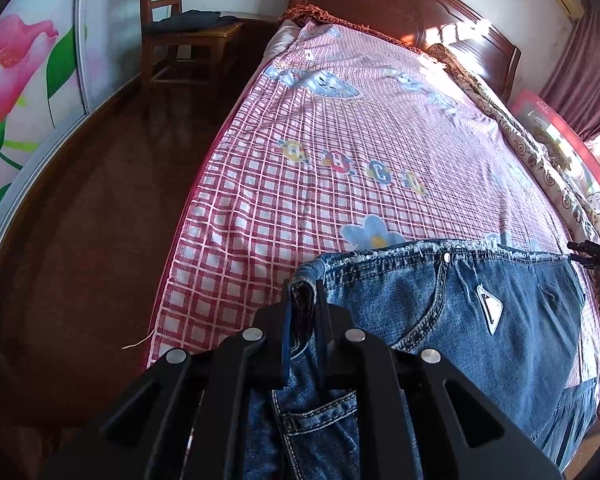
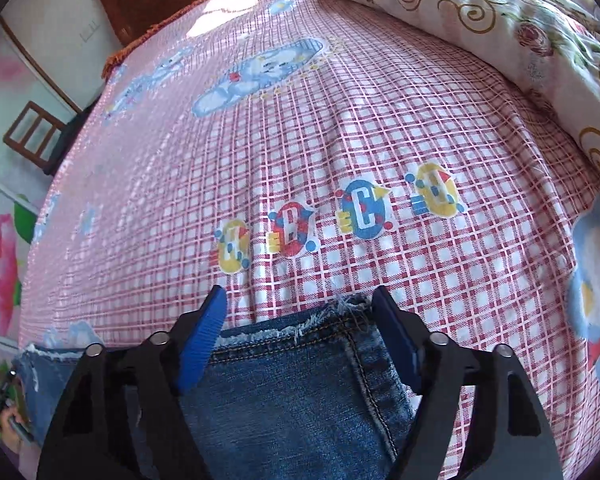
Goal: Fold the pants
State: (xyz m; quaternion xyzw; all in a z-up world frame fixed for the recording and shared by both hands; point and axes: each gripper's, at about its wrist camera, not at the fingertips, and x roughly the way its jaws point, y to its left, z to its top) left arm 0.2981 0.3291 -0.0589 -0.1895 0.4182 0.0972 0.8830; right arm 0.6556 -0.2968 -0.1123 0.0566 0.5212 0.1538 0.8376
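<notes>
Through my left camera I count one pair of jeans point(image 1: 459, 320) lying on the near end of one bed point(image 1: 339, 140) with a pink checked sheet, one wooden chair point(image 1: 172, 28) off by the wall, and my left gripper point(image 1: 303, 300) pinched tight on a folded edge of the denim. Through my right camera, my right gripper point(image 2: 300, 312) hangs with its two blue pads point(image 2: 204, 340) spread wide, straddling the frayed edge of the jeans point(image 2: 292, 392) without squeezing it, four letter badges point(image 2: 339, 216) printed just beyond.

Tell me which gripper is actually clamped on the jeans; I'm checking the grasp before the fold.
The left gripper: its fingers are closed on a bunched corner of the jeans. The right gripper is spread open, its blue pads straddling the frayed hem without pinching it.
</notes>
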